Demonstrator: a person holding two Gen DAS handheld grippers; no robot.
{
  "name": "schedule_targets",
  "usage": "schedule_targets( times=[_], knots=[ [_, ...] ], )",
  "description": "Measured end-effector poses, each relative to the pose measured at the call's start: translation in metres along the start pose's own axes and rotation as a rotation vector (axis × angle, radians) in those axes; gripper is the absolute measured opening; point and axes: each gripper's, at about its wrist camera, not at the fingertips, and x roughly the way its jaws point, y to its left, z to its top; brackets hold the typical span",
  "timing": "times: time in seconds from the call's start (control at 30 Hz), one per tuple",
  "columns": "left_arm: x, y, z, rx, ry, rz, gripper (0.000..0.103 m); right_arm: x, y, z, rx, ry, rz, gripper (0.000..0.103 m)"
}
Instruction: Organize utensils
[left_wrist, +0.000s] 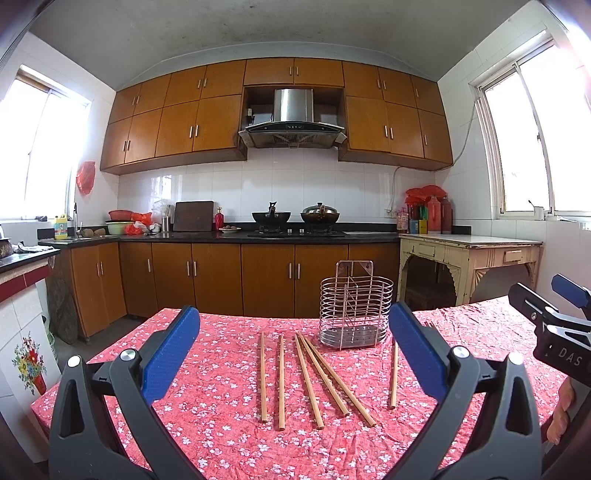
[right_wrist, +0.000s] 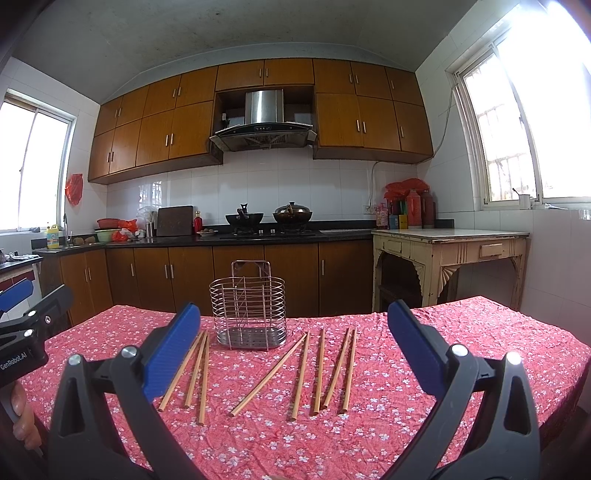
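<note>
A: Largest item?
B: Table under a red floral cloth (right_wrist: 369, 424), bearing everything listed below.
A: Next?
B: Left gripper (left_wrist: 295, 347) and right gripper (right_wrist: 293, 345), black frames with blue pads, both hanging above the cloth, jaws spread wide, nothing between them.
A: Then?
B: 1 oval wire utensil basket with a perforated steel base (right_wrist: 248, 310), upright near the far edge.
A: Smallest?
B: Plain wooden chopsticks (right_wrist: 301, 376), 8 counted in the right wrist view: 3 left of the basket, 5 right, all flat on the cloth, outside it.
</note>
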Motion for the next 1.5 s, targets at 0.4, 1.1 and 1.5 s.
schedule_targets(
  times=[0.4, 1.1, 1.5],
  knots=[
    [0.012, 0.003, 0.001, -0.014, 0.043, -0.004, 0.101, 0.012, -0.002, -0.004, 0.014, 0.039, -0.006, 0.099],
    [0.119, 0.072, -0.058, -0.125, 0.624, 0.091, 0.101, 0.180, -0.084, -0.092, 0.221, 0.778, -0.069, 0.040],
    [0.151, 0.068, -0.073, -0.106, 0.726, 0.044, 0.068, 0.211, -0.089, -0.102, 0.123, 0.810, -0.155, 0.008]
  ],
)
